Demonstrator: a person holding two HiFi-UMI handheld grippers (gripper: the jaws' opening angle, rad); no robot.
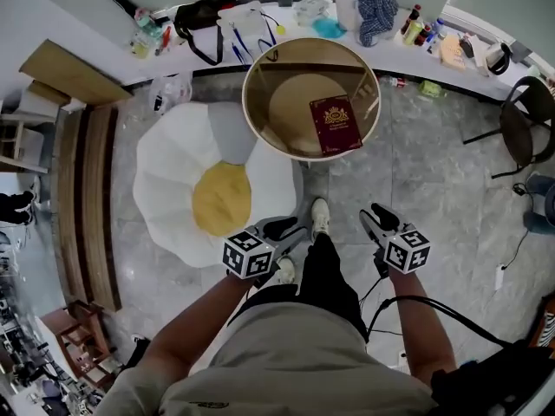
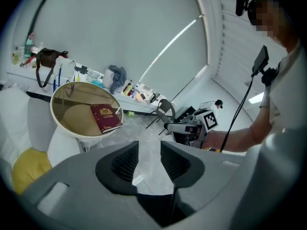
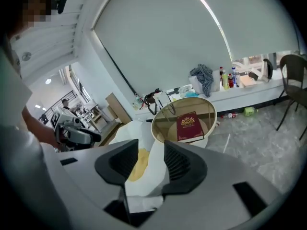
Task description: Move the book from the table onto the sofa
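Book point(image 1: 335, 124) lies untouched on the round counter point(image 1: 246, 102) at twelve o'clock; left claw point(image 1: 290, 230) and right claw point(image 1: 375, 217) hang spread and empty, so approach is judged in hand, next a forward reach to pinch it.

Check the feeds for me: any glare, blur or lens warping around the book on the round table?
Head view: evenly lit, book sharp, no strong glare on the table, straight lines bowed toward the frame edges. Left gripper view: heavy fisheye, dark corners, book small but crisp. Right gripper view: same warp, a bright window strip at the right, book clear.
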